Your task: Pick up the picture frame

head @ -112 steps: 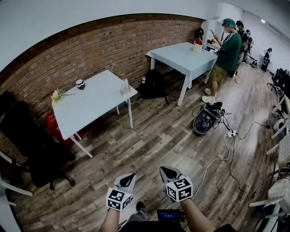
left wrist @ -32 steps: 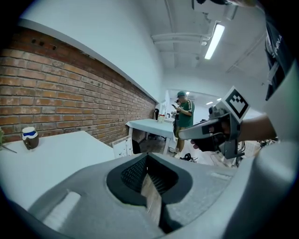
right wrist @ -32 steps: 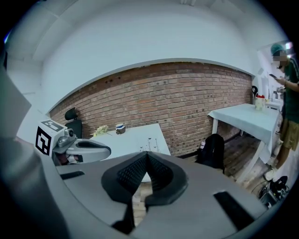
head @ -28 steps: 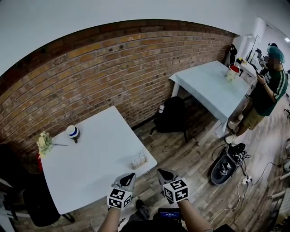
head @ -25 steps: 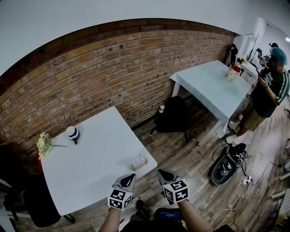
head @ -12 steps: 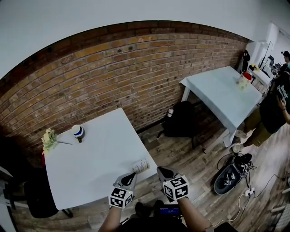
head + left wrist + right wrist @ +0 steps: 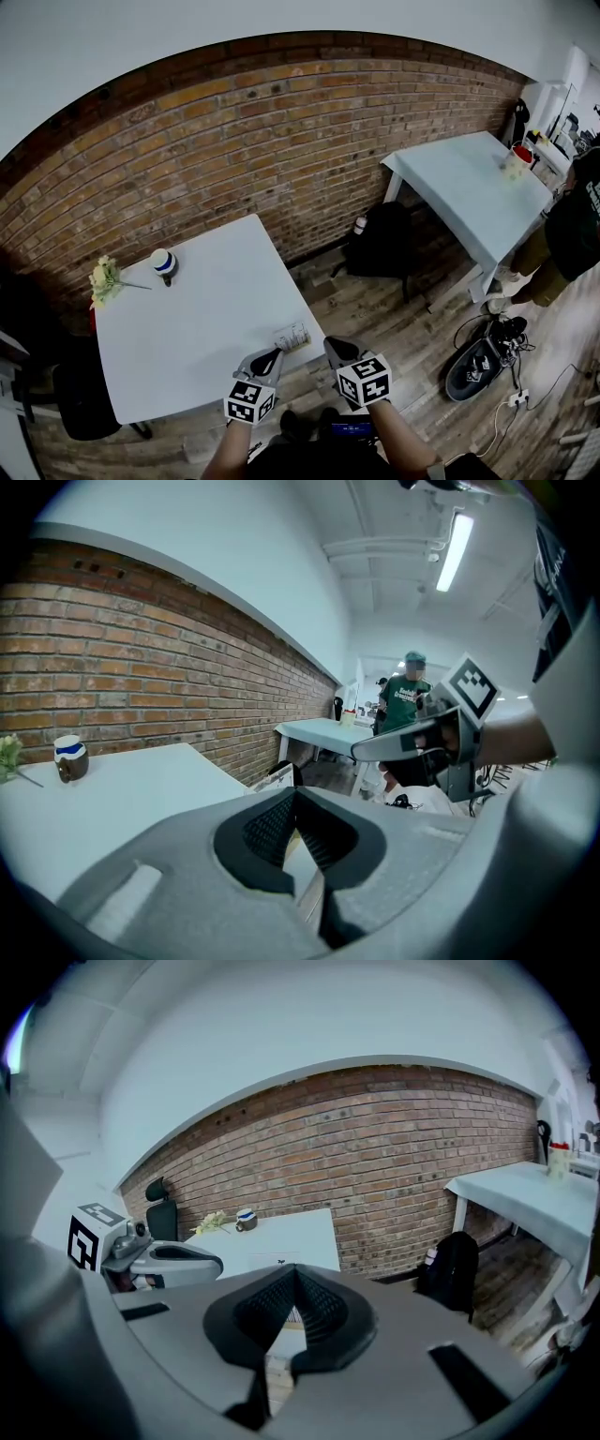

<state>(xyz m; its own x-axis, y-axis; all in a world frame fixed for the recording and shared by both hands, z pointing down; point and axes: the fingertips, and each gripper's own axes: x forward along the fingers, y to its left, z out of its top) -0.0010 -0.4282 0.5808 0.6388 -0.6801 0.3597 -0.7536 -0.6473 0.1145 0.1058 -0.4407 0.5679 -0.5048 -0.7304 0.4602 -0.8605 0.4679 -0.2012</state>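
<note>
The picture frame [image 7: 292, 335] is a small pale stand-up frame at the near right corner of the white table [image 7: 187, 328]. In the left gripper view the picture frame [image 7: 269, 778] shows just above my jaws. My left gripper [image 7: 271, 355] is shut and empty, its tips just short of the frame. To the right of the frame, over the floor, my right gripper [image 7: 334, 346] is also shut and empty. In the gripper views the left gripper [image 7: 294, 795] and the right gripper [image 7: 295, 1274] each show jaws pressed together with nothing between.
A blue-banded cup [image 7: 164, 263] and pale flowers [image 7: 105, 278] sit at the table's far left. A black backpack [image 7: 380, 248] leans by the brick wall. A second white table [image 7: 469, 187] carries a red-trimmed bucket [image 7: 517, 159]. A person [image 7: 574, 225] stands at the right edge.
The view has closed in on the white table. Both grippers, still shut, now sit at its near corner beside the frame instead of over bare floor.
</note>
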